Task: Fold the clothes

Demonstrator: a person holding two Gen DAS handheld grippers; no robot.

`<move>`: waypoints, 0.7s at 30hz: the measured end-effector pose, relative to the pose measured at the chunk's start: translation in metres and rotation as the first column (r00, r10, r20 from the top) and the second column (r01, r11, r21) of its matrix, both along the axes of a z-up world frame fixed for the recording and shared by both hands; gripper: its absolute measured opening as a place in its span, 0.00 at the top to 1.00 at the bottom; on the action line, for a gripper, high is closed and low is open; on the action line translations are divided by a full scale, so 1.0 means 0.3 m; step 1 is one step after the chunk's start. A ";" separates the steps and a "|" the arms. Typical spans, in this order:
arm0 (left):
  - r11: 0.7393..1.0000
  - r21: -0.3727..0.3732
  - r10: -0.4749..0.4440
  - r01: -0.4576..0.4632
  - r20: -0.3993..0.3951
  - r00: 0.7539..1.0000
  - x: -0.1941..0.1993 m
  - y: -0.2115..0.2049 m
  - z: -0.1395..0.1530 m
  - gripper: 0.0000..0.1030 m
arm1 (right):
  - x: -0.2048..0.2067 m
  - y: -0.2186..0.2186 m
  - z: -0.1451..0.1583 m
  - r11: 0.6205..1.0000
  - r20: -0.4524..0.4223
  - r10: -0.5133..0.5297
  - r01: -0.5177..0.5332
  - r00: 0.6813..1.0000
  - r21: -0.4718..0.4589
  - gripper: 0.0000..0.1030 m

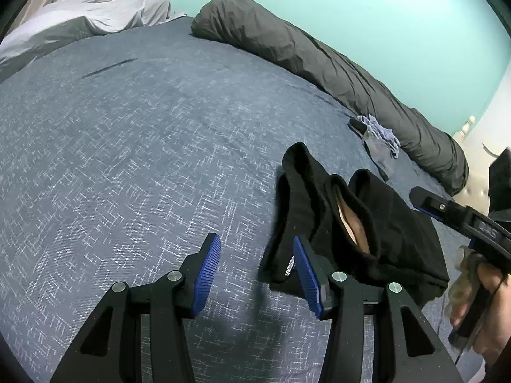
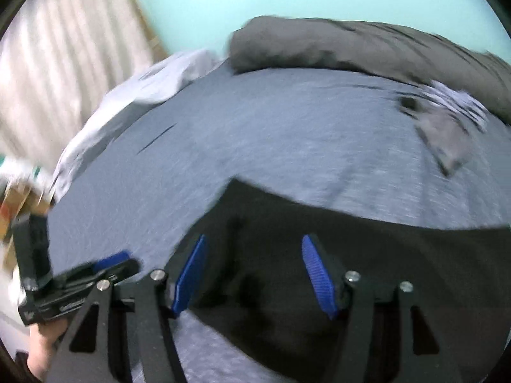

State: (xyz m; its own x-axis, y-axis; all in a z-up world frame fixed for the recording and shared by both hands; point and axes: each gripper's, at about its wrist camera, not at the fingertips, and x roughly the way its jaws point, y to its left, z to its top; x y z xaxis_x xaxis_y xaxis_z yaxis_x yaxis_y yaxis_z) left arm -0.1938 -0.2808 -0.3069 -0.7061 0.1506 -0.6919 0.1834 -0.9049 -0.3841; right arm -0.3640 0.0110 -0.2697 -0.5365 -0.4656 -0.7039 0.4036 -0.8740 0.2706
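A black garment [image 1: 392, 223] lies crumpled on the blue-grey patterned bed cover [image 1: 127, 143], with a pale tan patch showing inside one fold. My left gripper [image 1: 257, 239] hovers open just left of it. Nothing is between its blue pads, and its right pad sits over the garment's near edge. A hand holds my right gripper [image 1: 421, 201] at the garment's right side. The right wrist view is blurred. There my right gripper [image 2: 254, 239] stands open above the black garment [image 2: 383, 255], the cloth spreading under and between the pads without being pinched. The left gripper [image 2: 108, 263] shows at lower left.
A long dark grey rolled duvet [image 1: 319, 60] lies along the teal wall at the bed's far side. A small heap of light striped and grey clothes [image 1: 380, 137] sits beside it. White bedding [image 1: 80, 22] is bunched at the far left corner.
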 end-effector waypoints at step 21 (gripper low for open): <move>1.000 0.004 -0.002 0.002 -0.005 1.000 -0.004 0.002 0.002 0.50 | 0.086 -0.167 -0.178 0.985 0.049 0.138 -0.142 0.989 0.102 0.68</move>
State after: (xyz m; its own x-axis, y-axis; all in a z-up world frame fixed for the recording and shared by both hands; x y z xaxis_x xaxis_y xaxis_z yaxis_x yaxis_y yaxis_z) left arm -0.1951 -0.2803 -0.3063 -0.7094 0.1548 -0.6876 0.1795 -0.9037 -0.3887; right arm -0.3381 -0.0390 -0.3231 -0.4406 -0.4561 -0.7732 0.5141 -0.8343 0.1991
